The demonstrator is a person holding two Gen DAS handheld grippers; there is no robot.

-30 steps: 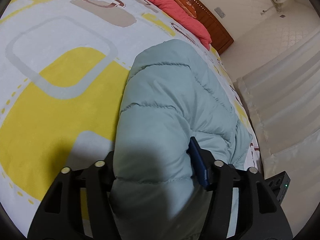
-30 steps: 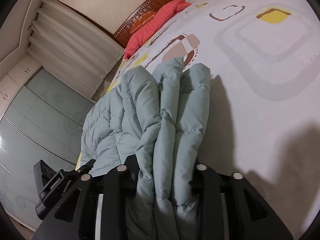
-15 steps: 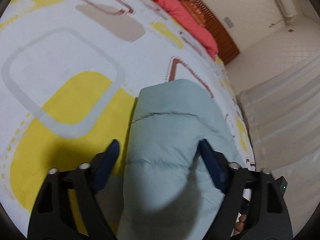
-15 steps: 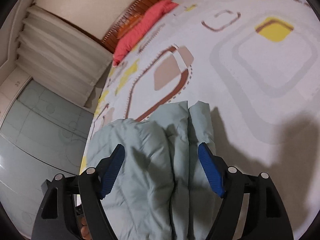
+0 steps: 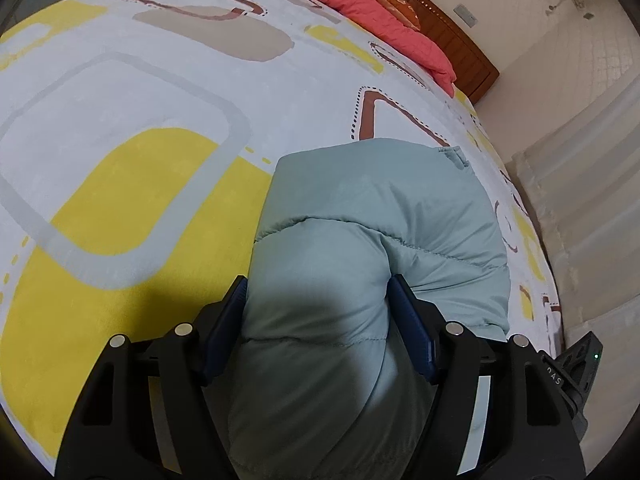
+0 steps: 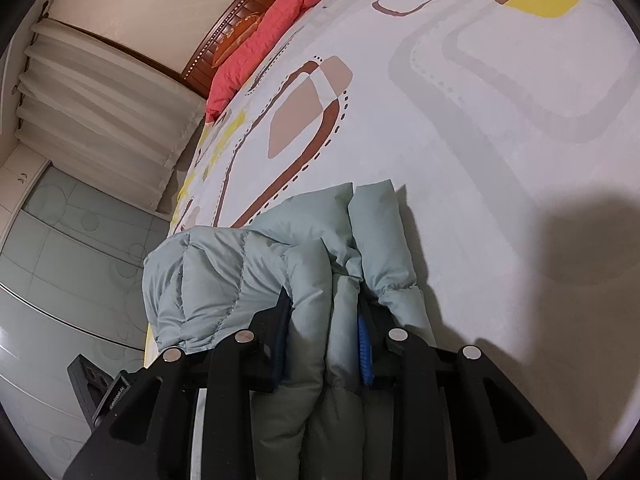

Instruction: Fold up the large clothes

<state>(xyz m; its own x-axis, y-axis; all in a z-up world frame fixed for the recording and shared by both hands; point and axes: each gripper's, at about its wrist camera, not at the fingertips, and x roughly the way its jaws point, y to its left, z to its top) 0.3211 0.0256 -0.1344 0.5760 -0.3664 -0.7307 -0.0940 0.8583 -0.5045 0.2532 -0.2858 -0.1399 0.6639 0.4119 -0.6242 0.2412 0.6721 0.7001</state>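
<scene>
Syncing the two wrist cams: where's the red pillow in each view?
Left wrist: red pillow lies top centre-right, along the wooden headboard, far beyond the pale green puffer jacket.
Right wrist: red pillow lies upper left of centre, again against the headboard, above the jacket.
Shared landmark: the brown rounded outline printed on the bedsheet just past the jacket.

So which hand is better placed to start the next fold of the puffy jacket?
Right, probably. The right gripper pinches several bunched layers of the jacket tightly; the left gripper straddles a thick roll, looser.
</scene>
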